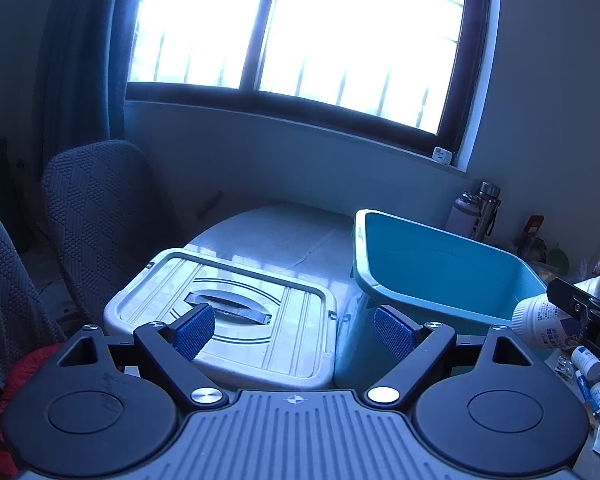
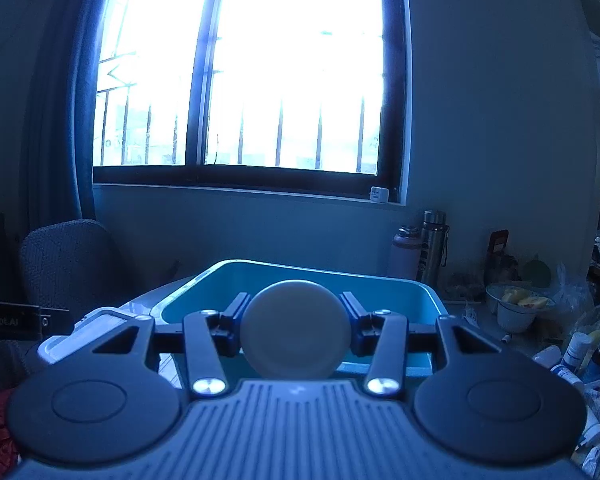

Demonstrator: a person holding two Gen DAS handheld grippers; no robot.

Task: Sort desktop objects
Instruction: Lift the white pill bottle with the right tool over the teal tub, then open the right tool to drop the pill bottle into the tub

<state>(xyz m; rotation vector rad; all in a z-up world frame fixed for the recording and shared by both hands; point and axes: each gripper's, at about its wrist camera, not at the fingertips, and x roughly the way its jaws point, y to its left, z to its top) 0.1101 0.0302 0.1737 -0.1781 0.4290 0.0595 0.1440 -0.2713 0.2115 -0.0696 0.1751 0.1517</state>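
My right gripper is shut on a white medicine bottle, whose round base faces the camera, held at the near rim of the open teal storage box. In the left wrist view the same bottle shows at the right edge, in the right gripper's black fingers, beside the teal box. My left gripper is open and empty, above the gap between the box and its grey lid, which lies flat to the left.
Small bottles, tubes and blister packs litter the table at the right. A bowl with fruit and two flasks stand behind. A grey chair stands to the left, with red cloth near it.
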